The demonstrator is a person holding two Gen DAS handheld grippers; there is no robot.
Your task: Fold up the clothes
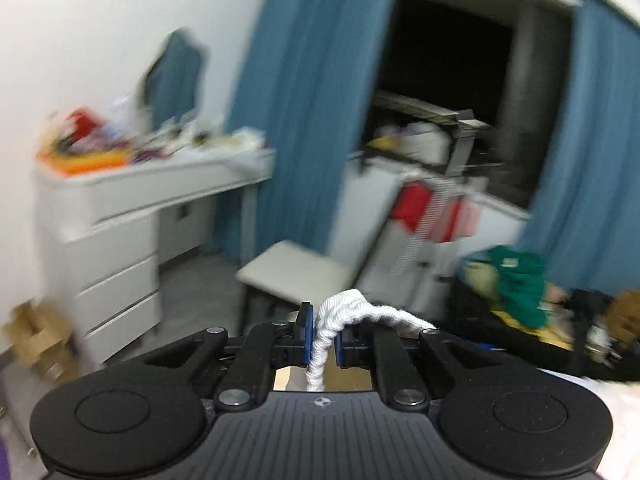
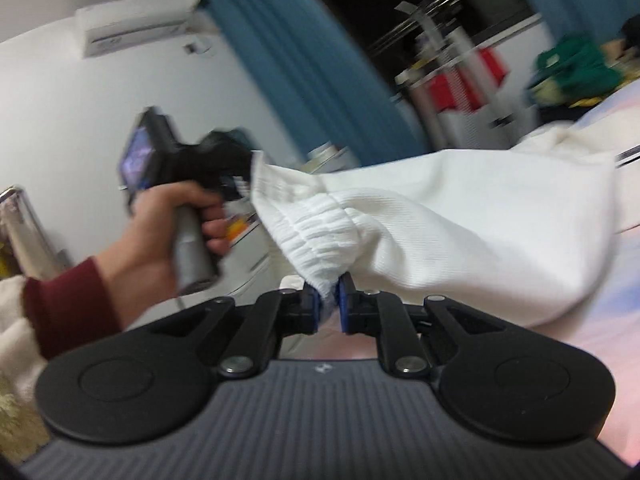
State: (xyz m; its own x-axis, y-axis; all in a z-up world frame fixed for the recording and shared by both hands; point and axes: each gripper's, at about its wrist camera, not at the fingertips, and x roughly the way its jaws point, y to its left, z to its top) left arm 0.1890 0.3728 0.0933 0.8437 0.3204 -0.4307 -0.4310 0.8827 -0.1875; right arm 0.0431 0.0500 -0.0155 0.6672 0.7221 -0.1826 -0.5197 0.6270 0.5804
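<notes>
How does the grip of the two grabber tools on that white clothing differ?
The left gripper pinches a thin, rope-like bunched edge of the white garment, which drapes over its right finger. The right gripper clamps a thicker gathered section of the ribbed elastic band, with the wide cloth spreading out beyond it. The left gripper points toward the desk; the right one faces the garment and the person's left hand. Both are shut on the same garment, held up between them.

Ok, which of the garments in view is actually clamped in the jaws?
The white ribbed-waistband garment; both jaws are shut on its elastic edge. The green garment lies untouched in the background pile.
</notes>
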